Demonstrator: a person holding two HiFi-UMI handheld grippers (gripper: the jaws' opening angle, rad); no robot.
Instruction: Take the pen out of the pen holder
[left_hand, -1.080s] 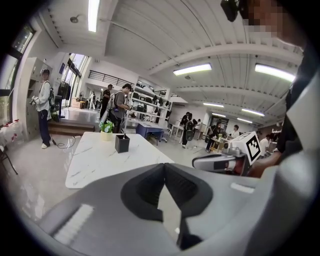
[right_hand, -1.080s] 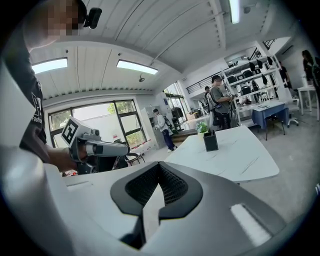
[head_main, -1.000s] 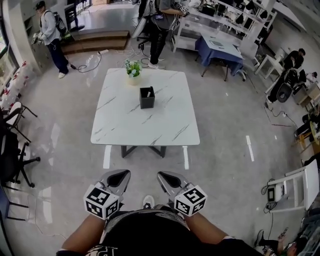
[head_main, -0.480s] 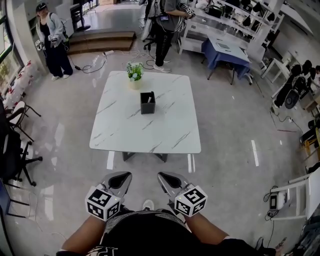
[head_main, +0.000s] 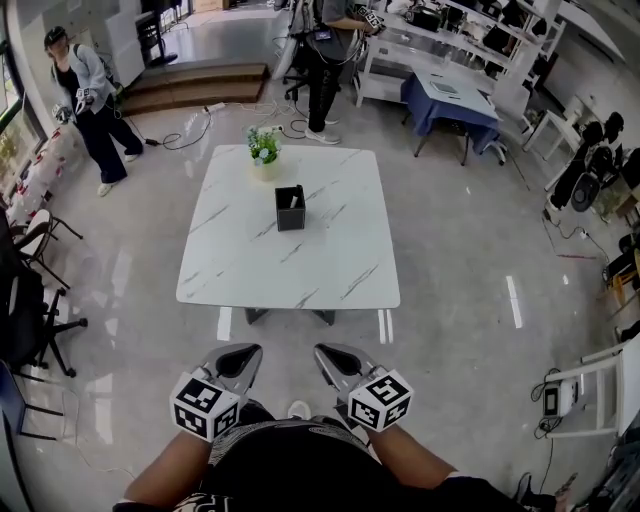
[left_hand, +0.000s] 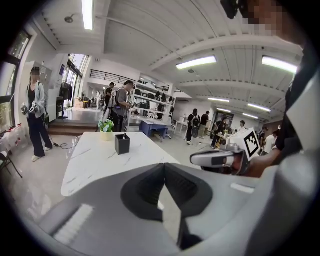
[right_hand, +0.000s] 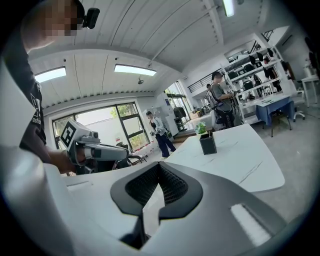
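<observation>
Pen shows just above the rim of the black pen holder, which stands on the marble counter, with a small potted plant just beyond the pen holder. By my reckoning nothing of the task is done. I stand on the floor well short of the pen holder, my left hand-held gripper and right hand-held gripper both closed on nothing, close to my body. Approach, reach, grasp and lift are all left.
</observation>
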